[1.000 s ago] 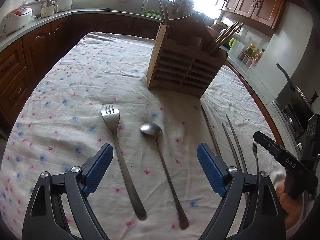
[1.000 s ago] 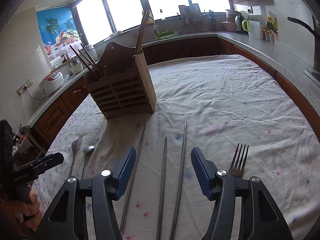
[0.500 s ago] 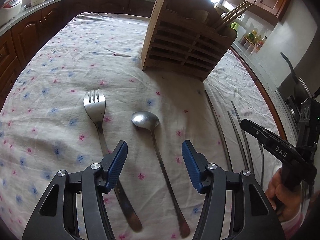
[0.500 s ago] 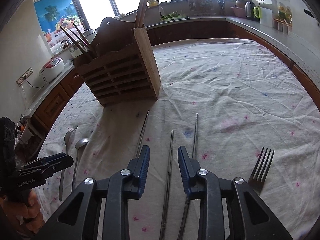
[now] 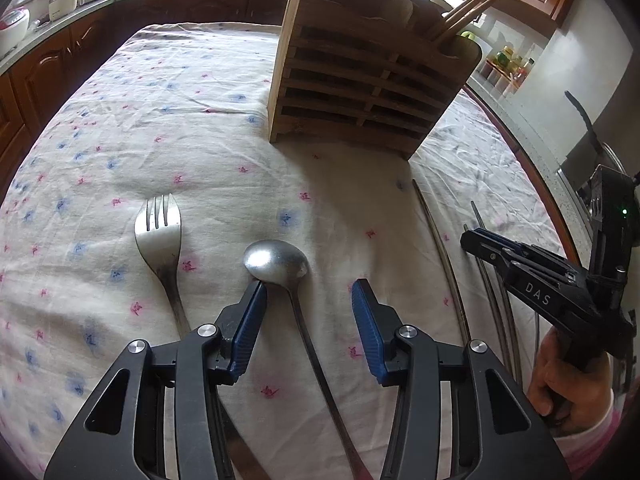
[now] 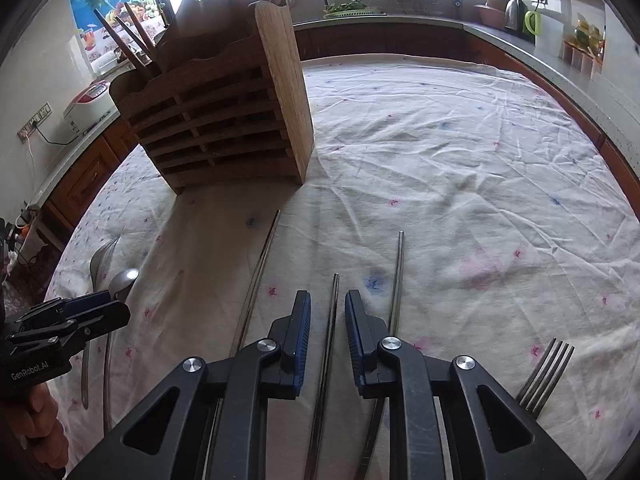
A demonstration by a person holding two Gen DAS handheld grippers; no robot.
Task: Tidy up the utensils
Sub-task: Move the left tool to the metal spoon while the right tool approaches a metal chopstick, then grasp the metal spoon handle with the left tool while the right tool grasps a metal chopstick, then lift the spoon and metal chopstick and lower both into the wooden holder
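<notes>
On the tablecloth (image 5: 200, 120), a spoon (image 5: 280, 264) lies between the closing left gripper (image 5: 308, 312) jaws.

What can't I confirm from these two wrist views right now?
- Steel spoon handle end: left wrist view, cut off by the bottom edge.
- Slatted wooden utensil holder compartments: both views, too dark inside.
- Middle steel chopstick: right wrist view, contact with the closing right tool unclear.

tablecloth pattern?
White tablecloth with small pink and blue flowers; clearest in the left wrist view.

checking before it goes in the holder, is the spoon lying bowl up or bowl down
Bowl down: the spoon shows its rounded, domed back, lying flat on the tablecloth.
</notes>
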